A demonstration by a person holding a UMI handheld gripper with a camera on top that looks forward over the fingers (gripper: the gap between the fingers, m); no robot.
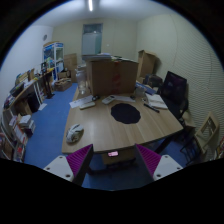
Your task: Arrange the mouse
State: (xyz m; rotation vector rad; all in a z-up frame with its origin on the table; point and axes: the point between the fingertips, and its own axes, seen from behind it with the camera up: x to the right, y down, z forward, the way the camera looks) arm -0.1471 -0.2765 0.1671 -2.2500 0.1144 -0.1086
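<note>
A wooden table (110,130) stands ahead of me and below. A dark round mouse pad (125,113) lies on its middle. A small rounded grey object (75,131), which may be the mouse, lies near the table's left front edge, apart from the pad. My gripper (113,165) is open and empty, well back from the table and above its near edge. Its magenta pads (78,160) stand wide apart with nothing between them.
Papers and small items (155,101) lie on the table's far side. A black office chair (173,90) stands at the right, and cardboard boxes (113,75) stand behind the table. Shelves with clutter (25,100) line the left wall. The floor is blue.
</note>
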